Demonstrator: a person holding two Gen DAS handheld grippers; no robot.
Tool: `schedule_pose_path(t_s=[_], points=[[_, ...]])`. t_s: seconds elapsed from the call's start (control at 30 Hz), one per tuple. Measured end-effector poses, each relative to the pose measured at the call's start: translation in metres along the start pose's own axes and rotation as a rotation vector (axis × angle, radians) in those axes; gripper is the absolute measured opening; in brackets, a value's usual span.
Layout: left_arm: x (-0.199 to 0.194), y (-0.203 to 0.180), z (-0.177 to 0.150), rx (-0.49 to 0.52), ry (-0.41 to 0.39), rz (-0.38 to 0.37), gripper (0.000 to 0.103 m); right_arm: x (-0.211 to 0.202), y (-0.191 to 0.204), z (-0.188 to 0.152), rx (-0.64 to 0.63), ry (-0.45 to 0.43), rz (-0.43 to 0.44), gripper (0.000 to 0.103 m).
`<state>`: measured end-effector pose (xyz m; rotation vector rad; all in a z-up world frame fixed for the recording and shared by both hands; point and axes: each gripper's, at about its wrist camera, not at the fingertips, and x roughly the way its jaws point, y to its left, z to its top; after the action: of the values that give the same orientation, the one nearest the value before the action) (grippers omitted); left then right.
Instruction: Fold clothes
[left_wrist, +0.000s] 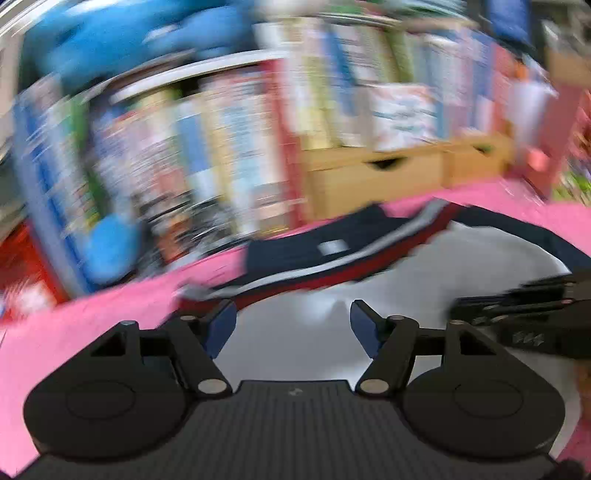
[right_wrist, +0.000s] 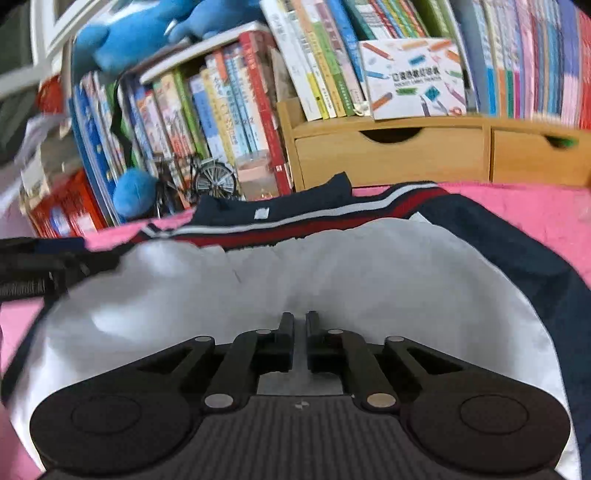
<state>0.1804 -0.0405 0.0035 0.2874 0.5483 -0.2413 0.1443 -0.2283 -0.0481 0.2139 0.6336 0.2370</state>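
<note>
Shirt (right_wrist: 332, 266) on pink cloth (right_wrist: 517, 206), under both grippers. Right gripper (right_wrist: 299, 321) nearly shut, nothing visibly pinched. Left gripper (left_wrist: 293, 325) open, empty. Left view blurred; books (right_wrist: 236, 110) sharp only in right view.

Nearly shut right gripper (right_wrist: 299, 317) over garment (right_wrist: 332, 266)

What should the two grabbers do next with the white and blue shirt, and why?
Probably bring the open left gripper down onto the near white edge of the shirt and pinch it. Its jaws stand apart with nothing between them, while the right gripper is nearly shut just above the white cloth. The shirt lies spread on the pink cover, not yet folded over, so both sides seem to need a hold.
</note>
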Motion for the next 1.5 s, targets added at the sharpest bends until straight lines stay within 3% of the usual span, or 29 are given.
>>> schedule_pose_path(t_s=[0.07,0.17,0.23,0.3,0.4,0.47,0.7,0.77,0.83,1.0,1.1,1.17,1.23,1.3,1.37,1.47,1.5], points=[[0.018,-0.026,0.012,0.059,0.030,-0.001,0.066,-0.003,-0.006,-0.002,0.021,0.000,0.040,0.022],[0.065,-0.036,0.019,0.035,0.104,0.065,0.065,-0.008,-0.002,-0.005,-0.015,0.010,0.073,0.034],[0.083,-0.029,0.020,-0.020,0.120,0.100,0.080,-0.010,0.013,-0.008,-0.108,0.024,0.074,0.053],[0.095,-0.021,0.020,-0.073,0.124,0.125,0.088,-0.008,0.028,-0.013,-0.200,0.038,0.054,0.063],[0.096,-0.020,0.011,-0.077,0.100,0.122,0.090,-0.005,0.042,-0.019,-0.266,0.040,0.014,0.065],[0.095,-0.021,0.007,-0.076,0.080,0.129,0.093,-0.007,0.039,-0.021,-0.232,0.050,0.041,0.066],[0.100,-0.016,0.002,-0.133,0.088,0.110,0.100,-0.037,0.039,-0.041,-0.351,0.113,0.104,0.068],[0.100,-0.016,0.001,-0.135,0.088,0.110,0.100,-0.057,0.032,-0.052,-0.360,0.116,0.092,0.068],[0.100,-0.017,0.001,-0.128,0.087,0.118,0.101,-0.078,0.018,-0.064,-0.365,0.106,0.028,0.068],[0.066,-0.023,-0.006,-0.002,0.062,0.139,0.093,-0.124,-0.040,-0.069,-0.278,0.092,-0.149,0.069],[0.010,-0.026,-0.024,0.134,-0.027,0.118,0.093,-0.145,-0.039,-0.079,-0.514,0.051,-0.325,0.073],[-0.034,-0.030,-0.040,0.226,-0.087,0.077,0.093,-0.156,-0.015,-0.094,-0.766,0.010,-0.307,0.074],[-0.071,-0.039,-0.058,0.301,-0.122,0.028,0.093,-0.159,0.013,-0.113,-0.983,-0.034,-0.233,0.083],[-0.103,-0.052,-0.075,0.383,-0.152,-0.017,0.093,-0.156,0.043,-0.131,-1.186,-0.064,-0.169,0.083],[-0.124,-0.076,-0.093,0.513,-0.186,-0.038,0.093,-0.146,0.065,-0.139,-1.292,-0.098,-0.127,0.076],[-0.133,-0.109,-0.115,0.709,-0.207,-0.049,0.093,-0.122,0.084,-0.134,-1.297,-0.087,-0.085,0.062],[-0.130,-0.115,-0.118,0.746,-0.199,-0.050,0.093,-0.114,0.086,-0.134,-1.309,-0.085,-0.087,0.050]])
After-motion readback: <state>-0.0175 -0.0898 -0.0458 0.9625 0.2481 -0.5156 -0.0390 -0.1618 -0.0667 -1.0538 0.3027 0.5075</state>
